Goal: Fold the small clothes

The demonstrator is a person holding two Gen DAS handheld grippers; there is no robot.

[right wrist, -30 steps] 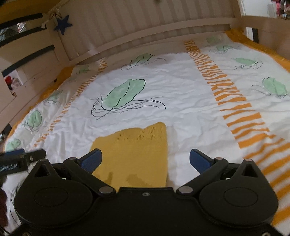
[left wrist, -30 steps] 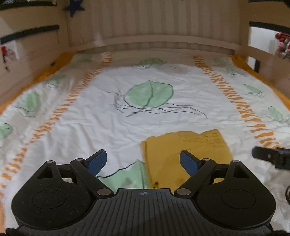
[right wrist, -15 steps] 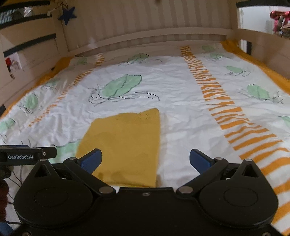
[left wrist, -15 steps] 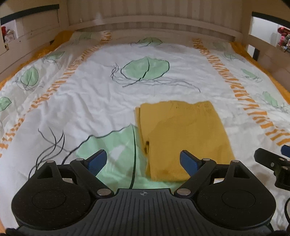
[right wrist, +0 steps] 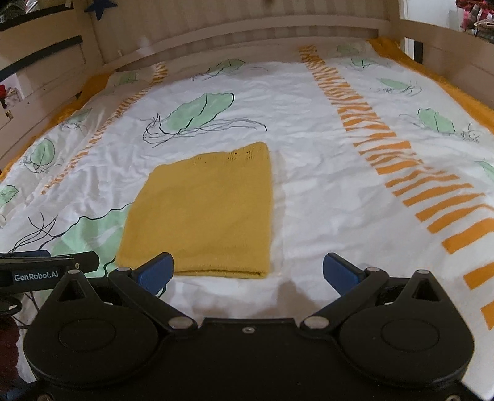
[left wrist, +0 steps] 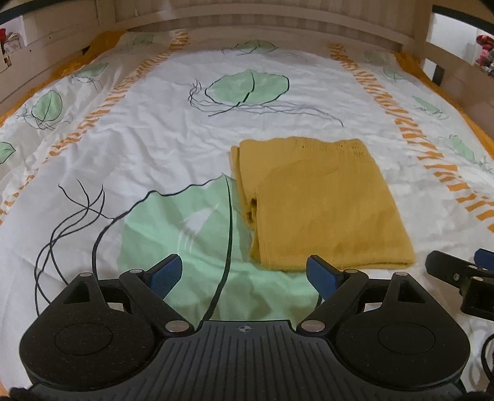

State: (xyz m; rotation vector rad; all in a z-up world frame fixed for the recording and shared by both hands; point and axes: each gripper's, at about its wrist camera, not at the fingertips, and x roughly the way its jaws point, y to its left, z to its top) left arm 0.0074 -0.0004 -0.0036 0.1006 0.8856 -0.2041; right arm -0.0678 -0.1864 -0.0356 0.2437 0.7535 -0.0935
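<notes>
A mustard-yellow knitted garment (left wrist: 321, 203) lies folded into a flat rectangle on the bed; the right wrist view shows the same garment (right wrist: 203, 209) ahead and left of centre. My left gripper (left wrist: 244, 274) hovers open just short of its near-left corner, nothing between the blue pads. My right gripper (right wrist: 247, 271) is open too, above the garment's near-right corner and the bare sheet beside it. Each gripper's tip shows at the edge of the other's view.
The bed sheet (left wrist: 160, 129) is white with green leaf prints and orange striped bands (right wrist: 379, 145). Wooden bed rails (left wrist: 278, 24) close in the far end and both sides. A blue star (right wrist: 100, 7) hangs at the far left corner.
Both grippers have pulled back toward the near end and tilted downward, so the whole folded garment now shows in front of them. The jaws stayed open and the garment has not moved.
</notes>
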